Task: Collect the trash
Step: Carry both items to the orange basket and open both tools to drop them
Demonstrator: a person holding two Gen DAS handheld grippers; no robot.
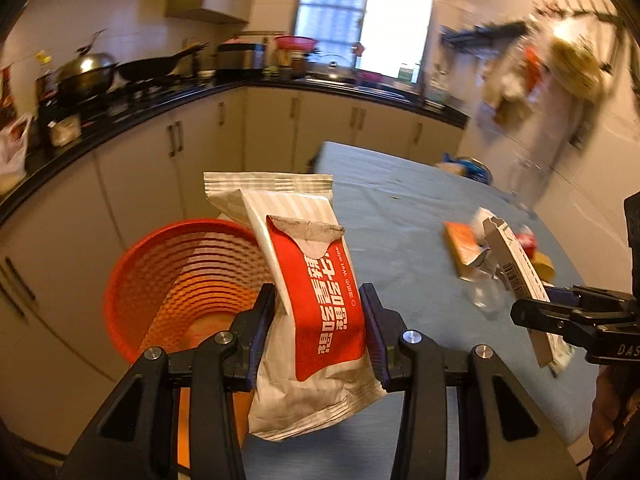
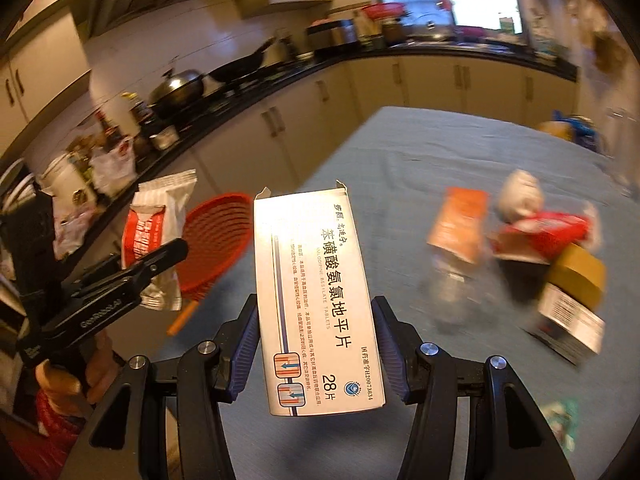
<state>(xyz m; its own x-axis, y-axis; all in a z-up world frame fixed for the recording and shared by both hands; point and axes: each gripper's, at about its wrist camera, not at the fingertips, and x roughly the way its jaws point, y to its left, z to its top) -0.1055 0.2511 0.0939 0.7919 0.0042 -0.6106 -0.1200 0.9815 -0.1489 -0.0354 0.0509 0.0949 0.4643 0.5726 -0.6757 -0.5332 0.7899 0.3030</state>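
My left gripper (image 1: 318, 312) is shut on a red and white wet wipe packet (image 1: 316, 296) and holds it upright just right of the orange basket (image 1: 176, 280), at the table's left edge. My right gripper (image 2: 316, 320) is shut on a white tablet box (image 2: 316, 300) and holds it above the blue table (image 2: 400, 160). The right wrist view shows the left gripper (image 2: 160, 256) with the packet (image 2: 152, 232) beside the basket (image 2: 216, 240). The left wrist view shows the right gripper (image 1: 532, 312) with the box (image 1: 520, 268).
More trash lies on the table at the right: an orange packet (image 2: 460, 220), a clear plastic bottle (image 2: 452, 284), a red wrapper (image 2: 540, 232), a yellow tape roll (image 2: 580, 272) and a small box (image 2: 568, 328). A black kitchen counter (image 1: 120, 120) with pans runs behind.
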